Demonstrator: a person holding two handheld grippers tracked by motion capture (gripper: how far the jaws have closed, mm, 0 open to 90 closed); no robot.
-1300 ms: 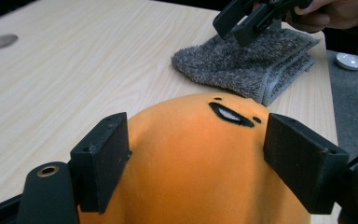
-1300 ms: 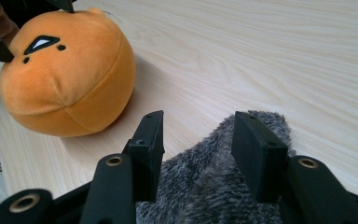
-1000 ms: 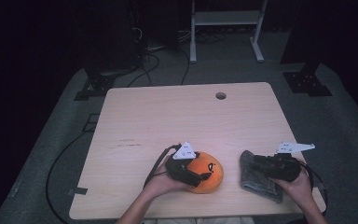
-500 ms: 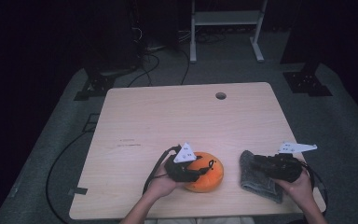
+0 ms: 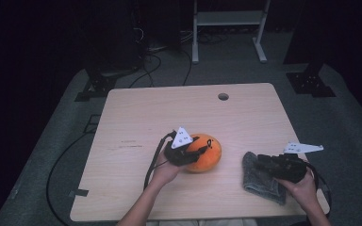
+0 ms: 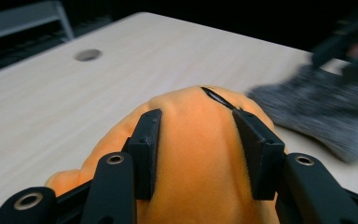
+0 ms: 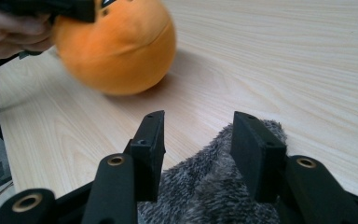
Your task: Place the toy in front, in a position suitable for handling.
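- While the pale wooden table (image 5: 136, 122) takes up the middle of the high view, all the work sits along its lower edge, with a small round hole (image 5: 223, 96) towards the upper right of the tabletop.
- Lower centre of that view lies the orange plush toy (image 5: 202, 153), a rounded lump whose long axis runs roughly left to right across the frame; it rests on the table.
- Coming in from the toy's left, the left gripper (image 5: 191, 155) has just been closing, and in the left gripper view its jaws press into the soft orange body from either side, so it is pinching the toy.
- Lower right of the high view, the grey furry cloth (image 5: 260, 178) lies flat, well apart from the toy, its length running up and down the frame.
- Over the cloth's right part, the right gripper (image 5: 264, 165) points left towards the toy; in the right gripper view its jaws stand half spread with the fur between them, seemingly not squeezing it, though the view is too close to be sure.
- Clearly the left hand is the nearer one to the toy.
- No brand, label or readable writing shows anywhere; a thin black stitched line marks the toy's top.
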